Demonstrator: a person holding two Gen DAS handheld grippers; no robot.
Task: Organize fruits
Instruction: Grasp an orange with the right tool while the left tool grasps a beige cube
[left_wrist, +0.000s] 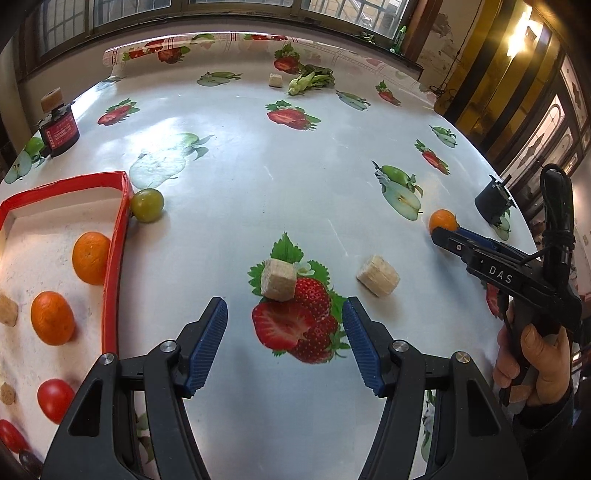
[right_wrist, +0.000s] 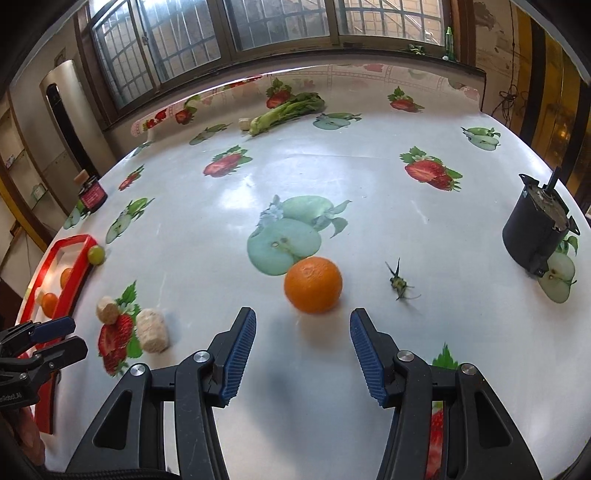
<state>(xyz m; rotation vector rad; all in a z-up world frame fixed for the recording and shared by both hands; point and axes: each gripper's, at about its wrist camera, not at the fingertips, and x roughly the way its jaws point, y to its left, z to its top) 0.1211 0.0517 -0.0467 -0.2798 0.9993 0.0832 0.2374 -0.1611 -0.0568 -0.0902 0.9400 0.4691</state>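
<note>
Left gripper (left_wrist: 284, 321): jaws spread, empty, above a beige cube (left_wrist: 279, 279) on the bench (left_wrist: 258, 177) | Right gripper (right_wrist: 303, 345): jaws spread, empty, just short of a loose orange (right_wrist: 313, 285) | Red tray (left_wrist: 116, 258) at left: two oranges (left_wrist: 91, 257), tomatoes (left_wrist: 55, 400) inside; green fruit (left_wrist: 147, 205) touching its outer wall

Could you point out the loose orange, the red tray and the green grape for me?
Orange (right_wrist: 313, 285), right wrist view, middle of its peel.
Red tray (left_wrist: 115, 254), left wrist view, on its right-hand wall.
Green grape (left_wrist: 147, 205), left wrist view, middle of its skin, just outside the tray.
</note>
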